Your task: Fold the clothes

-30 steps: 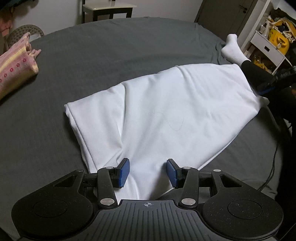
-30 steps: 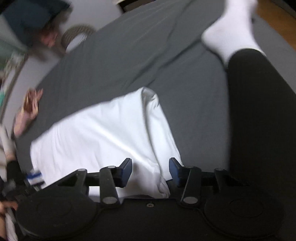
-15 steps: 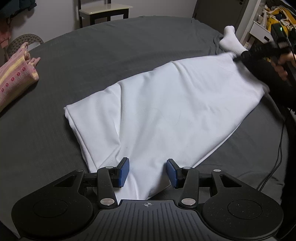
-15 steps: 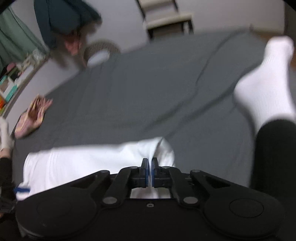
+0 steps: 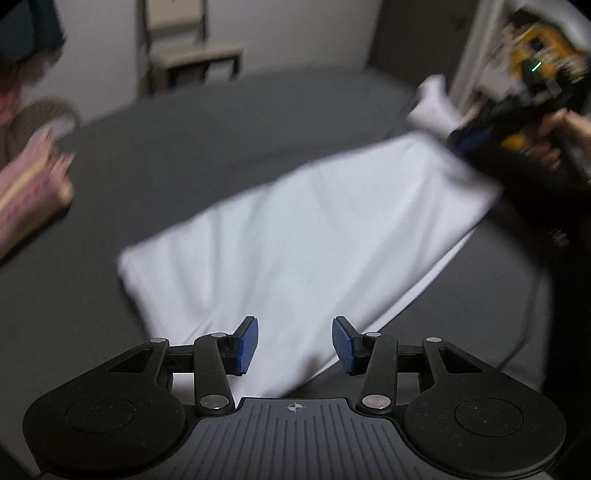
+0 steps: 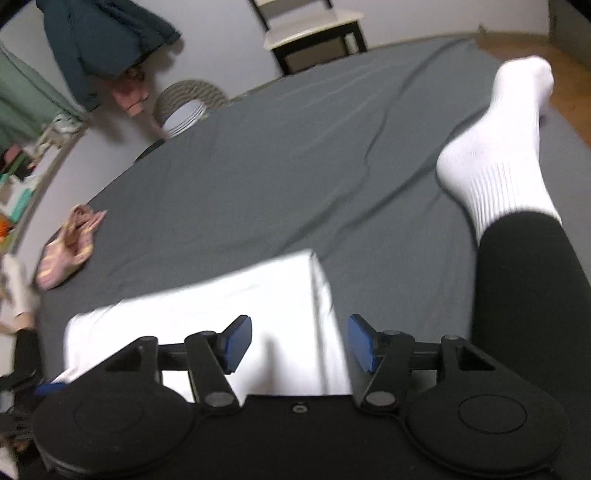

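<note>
A white garment [image 5: 306, 236] lies folded lengthwise on the grey bed [image 5: 207, 147], blurred by motion in the left wrist view. My left gripper [image 5: 294, 343] hovers open over its near end, nothing between the blue pads. The right gripper [image 5: 480, 136] shows at the garment's far right corner, held in a hand. In the right wrist view the white garment [image 6: 236, 306] lies under my right gripper [image 6: 300, 341], which is open, with the cloth's corner below the gap.
A pink and yellow folded cloth [image 5: 26, 195] lies at the bed's left edge, also seen as the pink cloth [image 6: 66, 251]. A person's leg in black with a white sock [image 6: 506, 140] rests on the bed right of the garment. A chair [image 6: 310, 33] stands beyond the bed.
The right gripper was open, shut on the garment's corner half a second ago, and has opened again. The left gripper has risen and the view is swinging.
</note>
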Demonstrator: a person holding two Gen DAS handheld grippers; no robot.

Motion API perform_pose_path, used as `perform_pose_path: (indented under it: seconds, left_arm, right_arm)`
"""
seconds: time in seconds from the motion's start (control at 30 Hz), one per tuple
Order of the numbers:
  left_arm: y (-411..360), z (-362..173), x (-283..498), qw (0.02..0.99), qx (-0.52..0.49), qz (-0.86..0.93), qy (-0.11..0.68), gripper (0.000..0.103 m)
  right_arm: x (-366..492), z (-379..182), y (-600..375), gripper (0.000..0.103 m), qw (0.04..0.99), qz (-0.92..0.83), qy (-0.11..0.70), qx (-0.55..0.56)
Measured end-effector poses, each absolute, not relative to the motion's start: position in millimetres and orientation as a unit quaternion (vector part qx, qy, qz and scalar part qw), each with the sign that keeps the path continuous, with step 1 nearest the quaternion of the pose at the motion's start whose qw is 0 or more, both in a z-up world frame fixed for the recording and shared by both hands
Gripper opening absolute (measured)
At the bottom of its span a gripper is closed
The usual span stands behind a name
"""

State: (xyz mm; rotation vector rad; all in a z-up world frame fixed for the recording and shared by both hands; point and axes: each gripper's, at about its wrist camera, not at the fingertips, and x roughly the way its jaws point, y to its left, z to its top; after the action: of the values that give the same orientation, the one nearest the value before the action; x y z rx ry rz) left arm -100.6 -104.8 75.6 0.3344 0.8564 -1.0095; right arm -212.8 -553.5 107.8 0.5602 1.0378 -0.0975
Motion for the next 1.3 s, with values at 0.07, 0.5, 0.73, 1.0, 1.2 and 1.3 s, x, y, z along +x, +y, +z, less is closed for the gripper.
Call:
perform_pose_path:
  seconds: [0.07,0.5,0.73,1.0,1.2,1.3]
  left_arm:
    - [-113,80,-111,0.775,0.153,-0.497,0.360,0.046]
    - [-204,32,-149,0.714,0.237,-0.583,0.308,0.046]
    - [-199,26,-167,0.705,0.270,-0.589,0.289,0.056]
    - [-183,33,-174,0.722,0.258,-0.591,0.251,0.056]
    - [-180,53,-159,0.749,0.189,-0.597,0.216,0.057]
    - [-198,47,-154,0.742,0.181,-0.602,0.230,0.057]
  right_arm:
    - [-220,106,-552,0.057,0.808,-0.051,0.519,0.275]
    - [-247,61,-540,0.066,0.667,-0.098,0.568,0.472]
    - [-266,54,-542,0.047,0.679,-0.139,0.474,0.543]
    - [-273,73,-533,0.011,0.744,-0.133,0.428,0.495]
    - [-270,93,-521,0.011,0.800,-0.135,0.429,0.398]
    - [-262,87,-517,0.011,0.809,-0.148,0.450,0.347]
